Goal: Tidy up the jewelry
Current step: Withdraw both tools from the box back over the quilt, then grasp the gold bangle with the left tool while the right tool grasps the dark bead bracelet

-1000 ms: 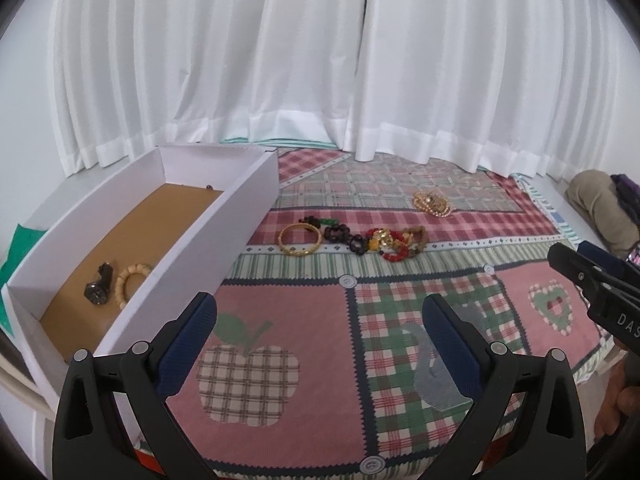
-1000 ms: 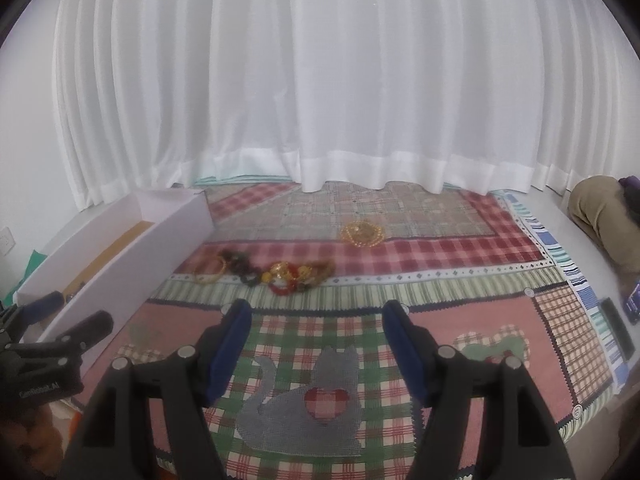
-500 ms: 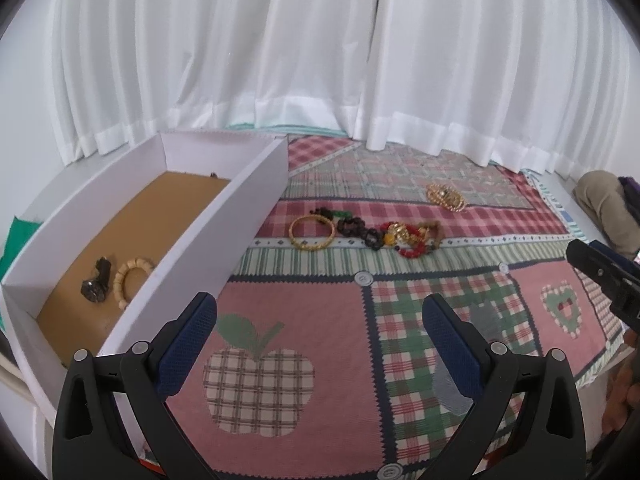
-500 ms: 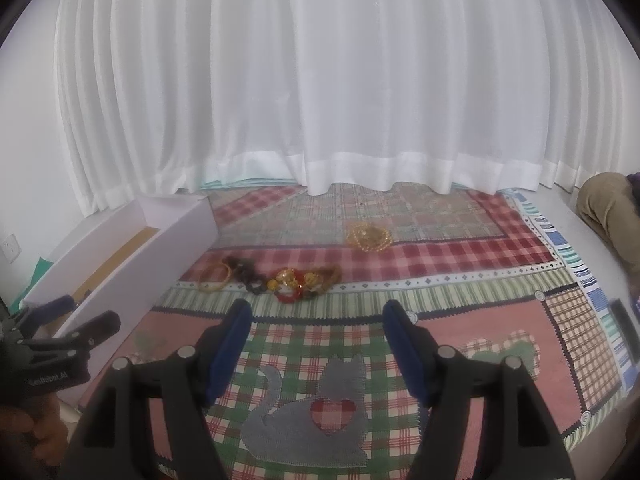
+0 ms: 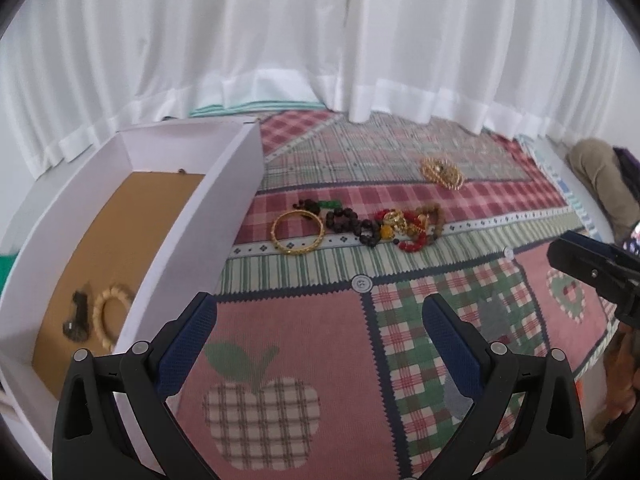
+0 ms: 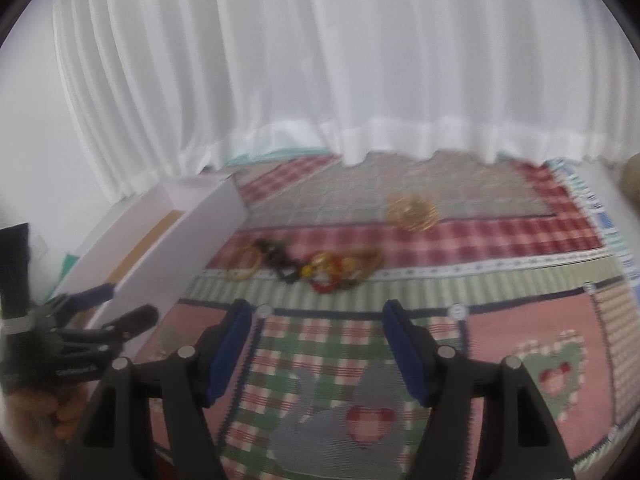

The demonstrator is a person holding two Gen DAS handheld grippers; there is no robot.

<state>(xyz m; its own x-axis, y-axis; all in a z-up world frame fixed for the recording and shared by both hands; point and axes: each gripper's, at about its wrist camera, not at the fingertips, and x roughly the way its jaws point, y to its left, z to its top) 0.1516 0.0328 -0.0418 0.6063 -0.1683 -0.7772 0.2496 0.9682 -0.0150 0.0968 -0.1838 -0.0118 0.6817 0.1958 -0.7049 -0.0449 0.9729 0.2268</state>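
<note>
Both my grippers hang over the patchwork quilt (image 5: 288,320), nothing between the pads on either. Left gripper (image 5: 320,320): jaws wide apart, empty, over the pink patch w/ the plaid apple (image 5: 260,420). Right gripper (image 6: 318,332): jaws also spread, empty, over the green-red check patch w/ the grey cat (image 6: 320,420); that view is blurred.

Jewelry is ahead of both, on the red plaid strip & the striped band:
- gold bangle (image 5: 297,232) lying flat, nearest the box
- dark bead strand (image 5: 348,224) touching the bangle's far rim, running right into a tangled heap of red, gold & brown beads (image 5: 412,226)
- gold ornate piece (image 5: 441,173) alone, further back, well apart from the heap

White box (image 5: 224,216) sits on the left edge of the quilt, brown floor inside. In its near end: a pale beaded bracelet (image 5: 114,312) & a dark watch-like piece (image 5: 78,320) just beside it; can't tell if they touch.

White curtain (image 5: 320,40) hangs behind the quilt. From the left cam my right gripper's tips show at the right edge, over the heart patch (image 5: 568,296)
</note>
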